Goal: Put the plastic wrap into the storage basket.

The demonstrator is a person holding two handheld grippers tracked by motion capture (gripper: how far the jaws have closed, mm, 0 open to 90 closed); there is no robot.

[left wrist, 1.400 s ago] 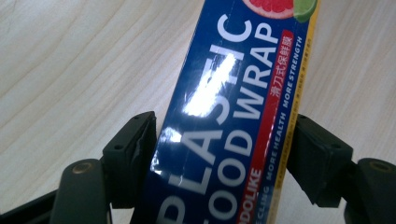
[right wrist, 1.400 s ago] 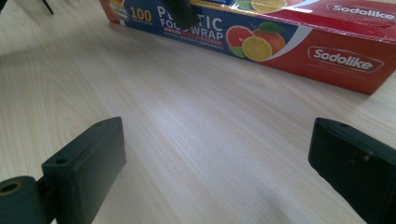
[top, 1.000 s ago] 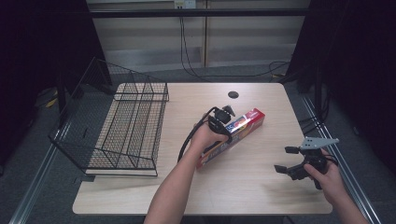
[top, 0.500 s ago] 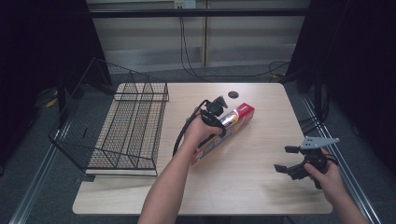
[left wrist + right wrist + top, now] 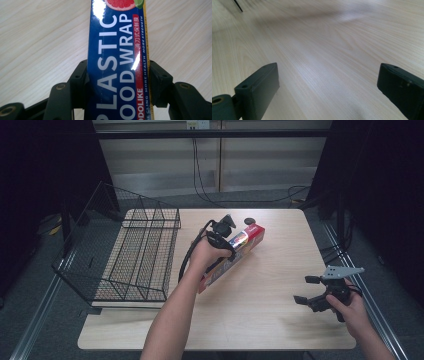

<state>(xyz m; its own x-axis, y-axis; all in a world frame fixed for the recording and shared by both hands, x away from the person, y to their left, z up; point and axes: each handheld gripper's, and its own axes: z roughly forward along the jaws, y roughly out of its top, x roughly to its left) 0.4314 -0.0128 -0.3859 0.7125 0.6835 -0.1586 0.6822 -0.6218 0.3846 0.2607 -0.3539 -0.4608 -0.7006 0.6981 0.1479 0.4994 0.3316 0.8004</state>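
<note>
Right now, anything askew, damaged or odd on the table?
Nothing damaged or spilled. The plastic wrap box sits diagonally, clamped in the left tool. The wire basket looks intact, a small black disc lies near the far edge, and the right tool is open.

box (image 5: 117,62) reads "PLASTIC FOOD WRAP", "MORE STRENGTH"

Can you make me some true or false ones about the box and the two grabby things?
1. The left gripper has its jaws shut on the plastic wrap box. True.
2. The right gripper holds a cup. False: its jaws are open over the bare table.
3. The box is inside the wire basket. False: it is over the table, beside the basket.
4. The basket stands at the table's left side in the high view. True.
</note>
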